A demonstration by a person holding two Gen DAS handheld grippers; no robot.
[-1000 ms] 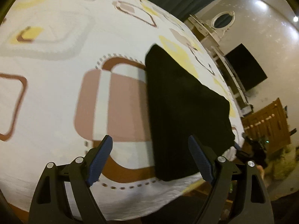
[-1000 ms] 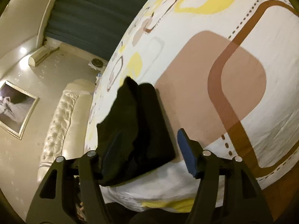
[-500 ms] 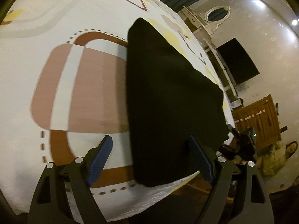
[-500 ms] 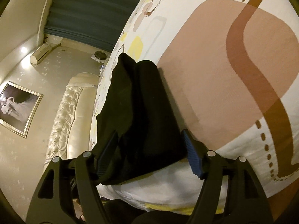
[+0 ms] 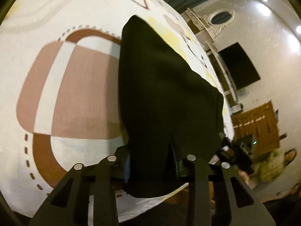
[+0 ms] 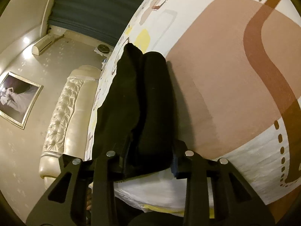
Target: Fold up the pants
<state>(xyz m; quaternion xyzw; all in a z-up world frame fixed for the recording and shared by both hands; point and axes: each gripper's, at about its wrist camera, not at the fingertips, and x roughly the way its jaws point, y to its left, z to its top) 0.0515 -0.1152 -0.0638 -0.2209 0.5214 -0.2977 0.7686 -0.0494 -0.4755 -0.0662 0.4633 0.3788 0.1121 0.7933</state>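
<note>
Black pants (image 5: 165,98) lie folded at the bedspread's (image 5: 75,86) near edge, both the left gripper (image 5: 151,162) and right gripper (image 6: 148,162) narrowed onto the cloth; lift evenly, keeping layers aligned.

Left claw (image 5: 151,164) and right claw (image 6: 148,163), both clamped on black fabric.

No text, label, brand, number or sign can be read in either wrist view.
</note>
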